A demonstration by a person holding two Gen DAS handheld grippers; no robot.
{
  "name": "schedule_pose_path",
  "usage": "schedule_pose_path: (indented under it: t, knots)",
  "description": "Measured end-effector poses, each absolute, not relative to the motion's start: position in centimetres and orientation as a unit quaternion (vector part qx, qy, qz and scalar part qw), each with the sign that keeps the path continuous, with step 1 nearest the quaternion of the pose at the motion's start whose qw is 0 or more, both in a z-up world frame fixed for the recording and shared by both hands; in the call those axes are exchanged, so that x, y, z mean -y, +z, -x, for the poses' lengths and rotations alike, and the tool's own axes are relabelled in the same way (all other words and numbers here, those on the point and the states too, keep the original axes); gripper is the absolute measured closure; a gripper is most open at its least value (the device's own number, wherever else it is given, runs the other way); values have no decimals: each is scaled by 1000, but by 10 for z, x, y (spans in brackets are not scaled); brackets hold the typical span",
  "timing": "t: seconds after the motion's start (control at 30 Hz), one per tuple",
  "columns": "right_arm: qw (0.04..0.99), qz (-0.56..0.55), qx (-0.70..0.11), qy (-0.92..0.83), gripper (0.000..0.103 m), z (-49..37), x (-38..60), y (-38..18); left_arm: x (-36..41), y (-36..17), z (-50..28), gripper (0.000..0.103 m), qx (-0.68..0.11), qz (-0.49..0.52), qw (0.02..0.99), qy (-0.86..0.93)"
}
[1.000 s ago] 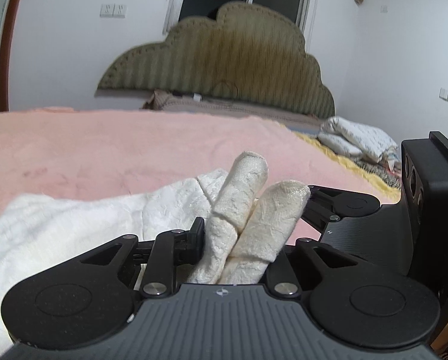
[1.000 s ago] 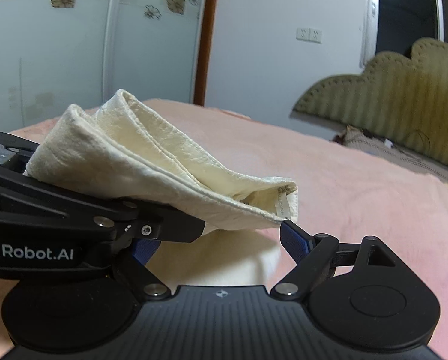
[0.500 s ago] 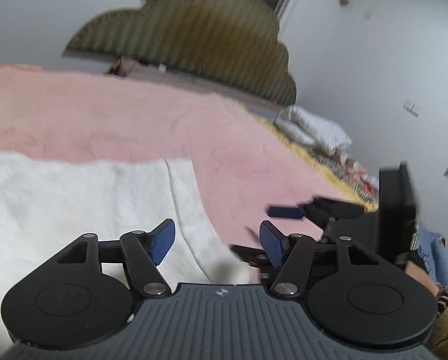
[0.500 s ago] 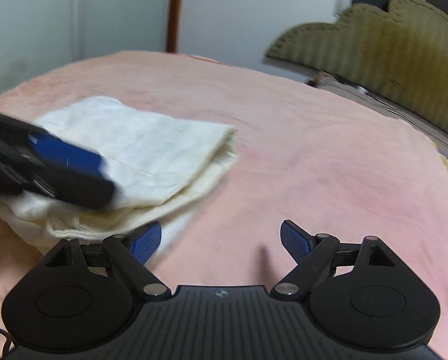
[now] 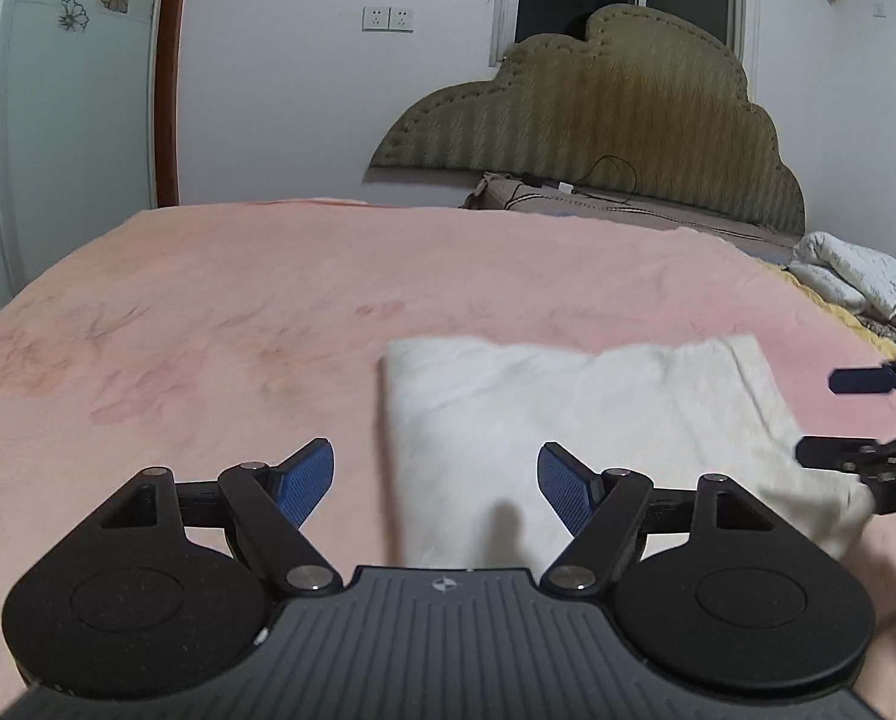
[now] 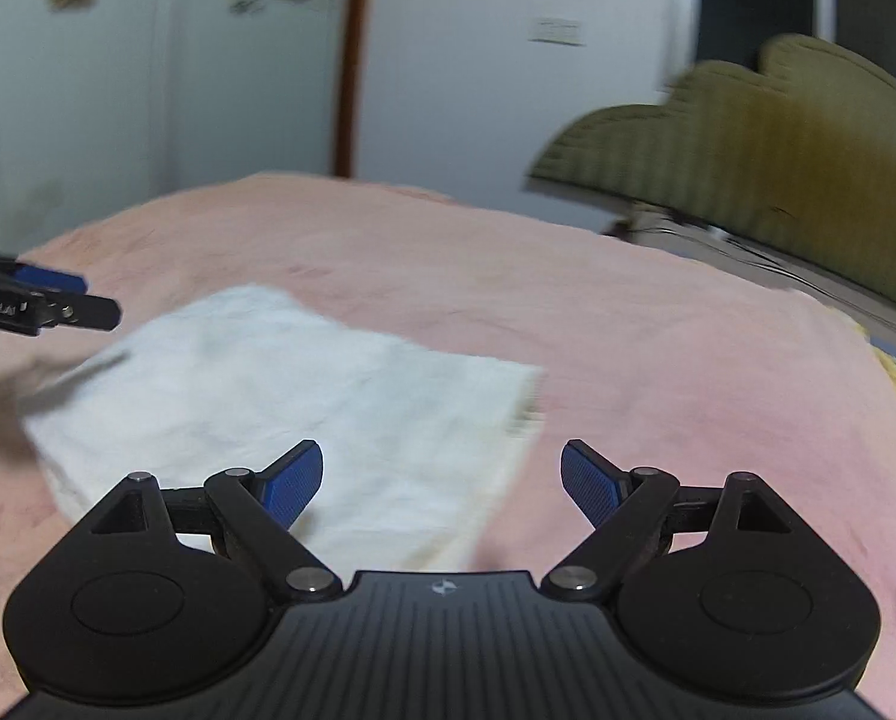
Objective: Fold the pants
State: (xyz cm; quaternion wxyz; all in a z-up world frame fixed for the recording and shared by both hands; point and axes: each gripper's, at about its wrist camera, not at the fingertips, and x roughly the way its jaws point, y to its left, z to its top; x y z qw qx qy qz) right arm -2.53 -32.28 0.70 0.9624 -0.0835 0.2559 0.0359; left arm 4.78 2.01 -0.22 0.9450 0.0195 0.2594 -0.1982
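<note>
Now that both my left tongs (image 5: 436, 480) and right tongs (image 6: 442, 483) have let go and gape wide, the pants (image 5: 592, 438) lie folded at lower centre, seemingly finished.

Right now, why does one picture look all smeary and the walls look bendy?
Right wrist view: smeared by motion, so the headboard and the folded pants lose their edges. Left wrist view: sharper, pants only slightly soft. Both views: the fisheye lens bends the walls and the bed, with dark corners.
</note>
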Motion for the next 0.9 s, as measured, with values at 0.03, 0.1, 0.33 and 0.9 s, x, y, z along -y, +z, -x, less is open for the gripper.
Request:
schedule_pose_path:
  t: [0.03, 0.1, 0.33, 0.9]
  knots:
    - [958, 104, -266, 28, 16, 25, 315, 2, -29, -3, -42, 26, -255, -23, 946, -201]
    - [953, 139, -270, -10, 16, 29, 307, -4, -46, -5, -27, 26, -240, -34, 947, -211]
    - [962, 129, -239, 10, 16, 66, 302, 2, -48, -18, 15, 24, -203, -124, 929, -282]
    - [963, 33, -266, 12, 11, 56, 312, -25, -20, -50, 11, 13, -245, -138, 952, -119]
